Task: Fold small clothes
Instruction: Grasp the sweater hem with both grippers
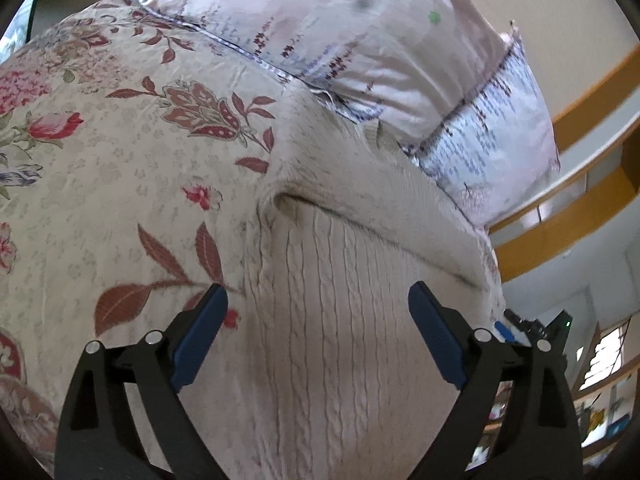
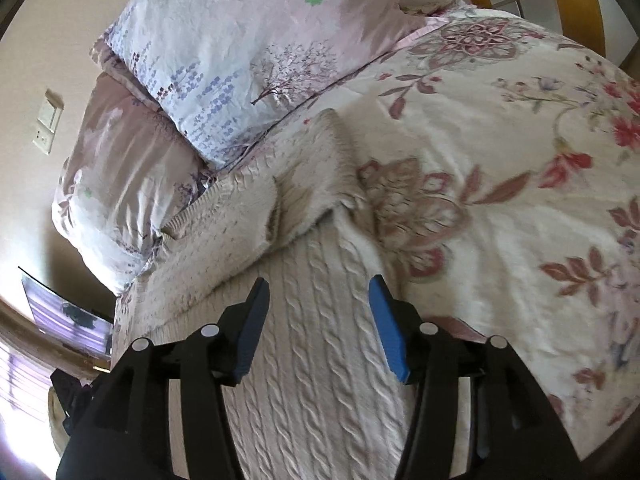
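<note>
In the left wrist view, the left claw (image 1: 318,300) is spread wide, with its two blue pads (image 1: 200,338) apart and nothing between them. Under it lies the sweater (image 1: 340,320), a cream cable-knit piece spread on the bed. The pads hover over the knit, one near its left edge and one over its right part; it is not clear whether they touch the cloth.

In the right wrist view, the right claw (image 2: 318,300) is also spread, somewhat less wide, and it holds nothing. Its blue pads (image 2: 386,328) stand over the sweater (image 2: 320,360), whose cable pattern runs between them.

A little farther, a part of the sweater is folded over the body, and it shows a smoother, fuzzy side (image 1: 360,192). In the right wrist view this folded part (image 2: 320,184) makes a crease across the garment.

The sweater rests on a bedspread (image 1: 120,160) with red and brown flowers and leaves, which covers the bed (image 2: 500,160) to the side of it.

Behind the sweater, pillows (image 1: 340,40) with a pale pink and purple print lie at the head of the bed, just beside its far edge. The right wrist view shows two pillows (image 2: 240,60), one on top of the other. Beyond them is a beige wall (image 2: 52,40) with a switch plate (image 2: 48,120)
</note>
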The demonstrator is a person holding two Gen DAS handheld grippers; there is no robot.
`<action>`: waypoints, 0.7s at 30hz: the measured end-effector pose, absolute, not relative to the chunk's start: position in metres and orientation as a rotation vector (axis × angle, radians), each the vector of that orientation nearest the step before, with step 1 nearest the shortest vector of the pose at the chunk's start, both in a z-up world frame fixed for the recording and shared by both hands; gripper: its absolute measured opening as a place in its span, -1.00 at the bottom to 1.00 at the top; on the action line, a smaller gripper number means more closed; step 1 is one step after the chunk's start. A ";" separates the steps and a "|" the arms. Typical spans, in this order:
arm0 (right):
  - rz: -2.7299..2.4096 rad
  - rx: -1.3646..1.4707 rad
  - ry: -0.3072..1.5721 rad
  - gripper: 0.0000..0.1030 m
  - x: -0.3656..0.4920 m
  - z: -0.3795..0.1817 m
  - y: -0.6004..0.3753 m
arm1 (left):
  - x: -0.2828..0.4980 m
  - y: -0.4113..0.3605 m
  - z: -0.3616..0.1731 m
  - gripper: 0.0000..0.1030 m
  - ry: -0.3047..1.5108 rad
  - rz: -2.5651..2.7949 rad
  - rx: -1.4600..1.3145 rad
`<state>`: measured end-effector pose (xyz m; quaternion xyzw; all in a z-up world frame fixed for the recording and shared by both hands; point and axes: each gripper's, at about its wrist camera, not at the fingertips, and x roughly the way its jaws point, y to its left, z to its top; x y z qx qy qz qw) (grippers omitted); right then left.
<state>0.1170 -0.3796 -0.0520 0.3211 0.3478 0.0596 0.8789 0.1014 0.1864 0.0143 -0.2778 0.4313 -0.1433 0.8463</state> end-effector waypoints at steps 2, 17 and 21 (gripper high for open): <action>0.128 0.665 0.736 0.04 0.110 -0.054 -0.384 | 0.093 0.183 0.015 0.78 0.915 -0.311 -0.552; 0.268 0.750 0.810 -0.12 0.059 -0.085 -0.403 | 0.038 0.172 0.004 0.67 0.935 -0.391 -0.572; 0.338 0.786 0.811 -0.20 0.047 -0.094 -0.402 | 0.024 0.168 0.001 0.51 0.935 -0.442 -0.596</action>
